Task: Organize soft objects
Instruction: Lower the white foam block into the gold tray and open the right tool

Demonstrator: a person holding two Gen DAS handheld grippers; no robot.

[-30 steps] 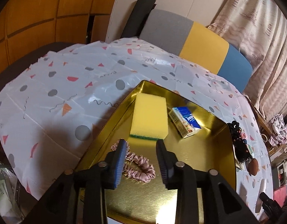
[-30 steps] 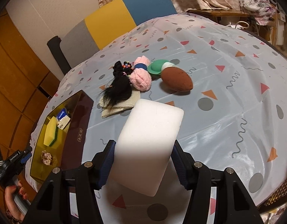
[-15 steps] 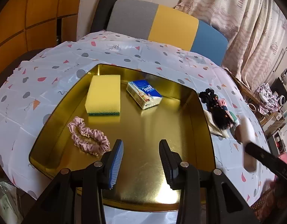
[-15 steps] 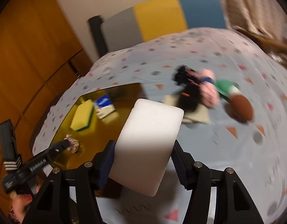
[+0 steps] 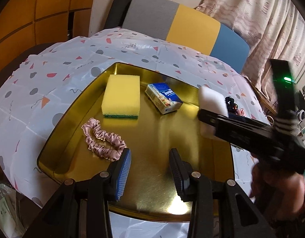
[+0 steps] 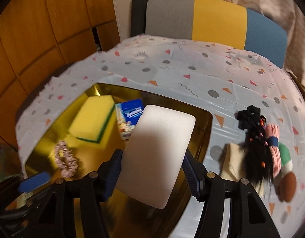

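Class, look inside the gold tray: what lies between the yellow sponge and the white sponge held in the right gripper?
The blue tissue pack lies between the yellow sponge and white sponge, seen in both wrist views.

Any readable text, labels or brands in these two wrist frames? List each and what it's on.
"Tempo": white script on the blue top of the tissue pack in the gold tray; blurred in the right wrist view.
Small print on the pack's side: too small to read.
White sponge in the right gripper: no text.
Yellow sponge and tablecloth: no text, only shapes.
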